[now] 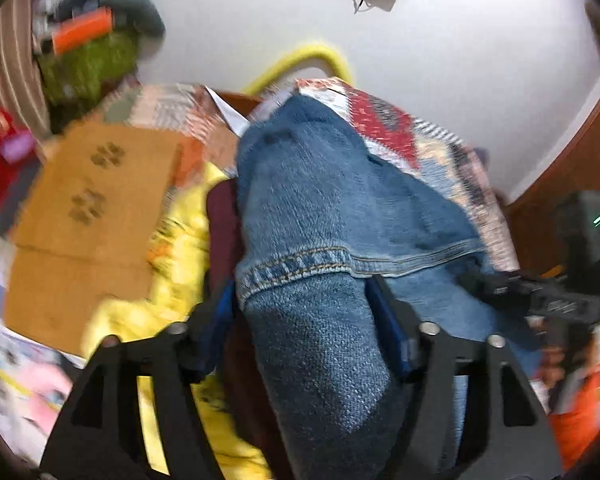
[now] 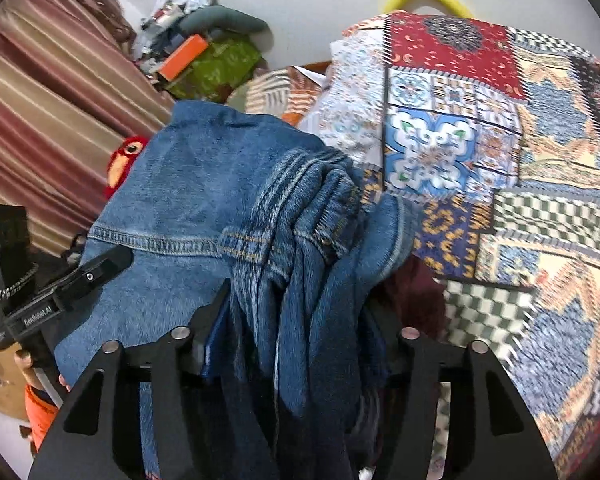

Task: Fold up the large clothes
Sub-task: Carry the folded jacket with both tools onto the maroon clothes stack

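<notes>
Patchwork bedding (image 2: pixel 500 128) lies under the blue jeans (image 1: pixel 320 200) (hem stitching showing), whose denim runs between both the left gripper (image 1: pixel 304 344) and right gripper (image 2: pixel 300 344), though whether either clamps it I cannot tell.

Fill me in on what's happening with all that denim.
A person is folding a blue denim garment with a handheld gripper in each hand. The denim lies over a patchwork-patterned cover, with a yellow cloth beside it. The left gripper has a fold of denim between its fingers, and the right gripper straddles a bunched section near the stitched seam. Both pairs of jaws stand apart around the fabric; whether the pads still press on it is hard to tell through the blur.
</notes>
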`<state>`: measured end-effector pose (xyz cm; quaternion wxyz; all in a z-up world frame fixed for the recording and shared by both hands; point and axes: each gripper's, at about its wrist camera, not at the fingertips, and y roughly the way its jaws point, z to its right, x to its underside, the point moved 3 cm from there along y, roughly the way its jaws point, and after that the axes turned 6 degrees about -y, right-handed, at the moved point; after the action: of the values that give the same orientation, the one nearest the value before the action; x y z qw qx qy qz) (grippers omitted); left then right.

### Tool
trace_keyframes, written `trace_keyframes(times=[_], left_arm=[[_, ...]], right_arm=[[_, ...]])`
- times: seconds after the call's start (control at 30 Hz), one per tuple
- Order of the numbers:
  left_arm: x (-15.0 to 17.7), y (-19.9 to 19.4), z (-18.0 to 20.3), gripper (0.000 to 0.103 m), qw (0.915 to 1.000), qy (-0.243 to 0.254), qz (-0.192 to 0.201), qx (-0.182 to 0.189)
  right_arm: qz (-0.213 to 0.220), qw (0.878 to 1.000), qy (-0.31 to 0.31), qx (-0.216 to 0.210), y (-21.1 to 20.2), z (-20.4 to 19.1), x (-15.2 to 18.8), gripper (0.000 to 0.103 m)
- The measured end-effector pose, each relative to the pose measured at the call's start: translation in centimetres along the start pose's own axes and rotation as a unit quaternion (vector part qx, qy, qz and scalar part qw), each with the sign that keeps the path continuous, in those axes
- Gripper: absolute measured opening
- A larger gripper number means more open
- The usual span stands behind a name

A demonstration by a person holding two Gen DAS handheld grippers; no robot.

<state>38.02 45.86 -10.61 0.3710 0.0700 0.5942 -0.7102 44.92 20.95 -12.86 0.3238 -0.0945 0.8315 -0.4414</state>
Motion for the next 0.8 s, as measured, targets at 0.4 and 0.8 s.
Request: trace_keyframes(times=[0.4, 0.8], left_arm=[[4.1, -6.5, 5.8, 0.07, 0.9783, 0.141, 0.088, -0.123], [8.6, -5.0, 0.6, 0.085, 0.9857, 0.075, 0.07, -0.134]], right_arm=[[0.077, 0.979, -0.155, 0.107, -3.8, -5.1, 3.6, 0.066], [0.057, 0.983, -0.154, 0.085, -0.1, -6.5, 6.2, 0.075]])
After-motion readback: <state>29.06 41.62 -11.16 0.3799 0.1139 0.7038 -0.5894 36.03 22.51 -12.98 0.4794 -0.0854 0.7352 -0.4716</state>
